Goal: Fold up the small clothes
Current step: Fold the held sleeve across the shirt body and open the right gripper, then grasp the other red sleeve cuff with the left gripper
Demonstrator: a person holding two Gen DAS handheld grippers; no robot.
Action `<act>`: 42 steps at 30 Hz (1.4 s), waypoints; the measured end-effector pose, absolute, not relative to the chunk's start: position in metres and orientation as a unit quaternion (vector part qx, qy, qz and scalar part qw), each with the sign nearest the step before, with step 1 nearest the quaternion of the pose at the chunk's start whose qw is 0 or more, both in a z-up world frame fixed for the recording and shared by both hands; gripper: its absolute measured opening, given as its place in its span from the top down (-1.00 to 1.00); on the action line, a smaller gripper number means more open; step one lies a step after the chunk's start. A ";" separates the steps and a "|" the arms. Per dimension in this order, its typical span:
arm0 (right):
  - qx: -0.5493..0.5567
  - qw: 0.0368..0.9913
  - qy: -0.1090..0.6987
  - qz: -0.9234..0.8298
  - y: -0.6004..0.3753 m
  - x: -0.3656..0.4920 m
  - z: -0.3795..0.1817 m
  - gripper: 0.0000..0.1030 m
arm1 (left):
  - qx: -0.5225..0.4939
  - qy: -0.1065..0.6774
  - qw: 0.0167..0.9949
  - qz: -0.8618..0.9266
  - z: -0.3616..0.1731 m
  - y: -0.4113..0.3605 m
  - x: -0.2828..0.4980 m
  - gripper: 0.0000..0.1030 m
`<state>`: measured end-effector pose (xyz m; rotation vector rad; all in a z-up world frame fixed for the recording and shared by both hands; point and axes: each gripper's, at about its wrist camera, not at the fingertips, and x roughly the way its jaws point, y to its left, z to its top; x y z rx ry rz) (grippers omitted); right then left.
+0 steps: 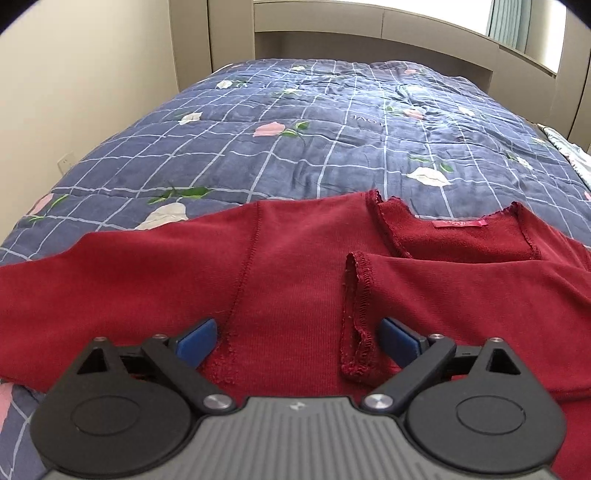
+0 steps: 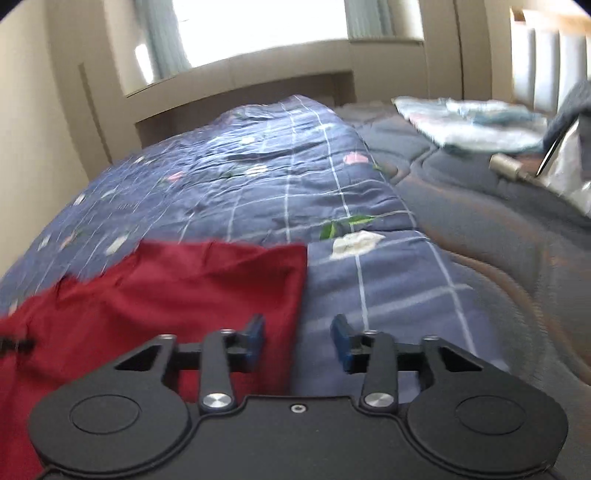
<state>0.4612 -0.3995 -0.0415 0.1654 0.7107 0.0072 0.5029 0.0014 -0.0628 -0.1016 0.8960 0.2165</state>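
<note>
Dark red knit, a long-sleeved top (image 1: 288,280), lies spread on the bed over a blue checked quilt (image 1: 295,122) printed with pink and white flowers. From my left wrist view the neckline faces away from me, a pink label (image 1: 460,224) showing inside the collar. One sleeve (image 1: 443,295) is folded across the body, its stitched cuff (image 1: 356,314) lying just ahead of the fingers; the other sleeve (image 1: 92,273) stretches out to the left.

Left hand-held gripper (image 1: 297,338): jaws spread wide, blue pads (image 1: 197,338) low over the red fabric, one each side of the cuff. I see nothing pinched between them.

Right hand-held gripper (image 2: 298,341): jaws also spread, straddling the straight edge of the top (image 2: 207,280), left pad over red cloth, right pad over quilt. This view is blurred.

Further out on the right: bare dark mattress (image 2: 480,221), a pale folded cloth (image 2: 472,125), a metal cylindrical object (image 2: 504,166) I cannot identify. Window (image 2: 258,26) behind the bed.
</note>
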 end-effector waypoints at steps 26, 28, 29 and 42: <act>-0.001 0.945 0.305 -0.118 -0.375 0.443 -0.070 -0.37 | -0.039 0.429 0.896 0.106 -0.068 -0.002 0.505 -0.98; 0.010 0.945 0.309 -0.101 -0.376 0.438 -0.063 -0.54 | -0.042 0.429 0.897 0.099 -0.064 0.000 0.503 -0.99; 0.012 0.946 0.310 -0.093 -0.375 0.432 -0.059 -0.72 | -0.043 0.431 0.896 0.096 -0.060 0.001 0.500 -0.99; 0.017 0.950 0.312 0.020 -0.282 0.346 -0.018 -0.99 | -0.114 0.376 0.879 0.269 -0.020 0.153 0.375 -0.99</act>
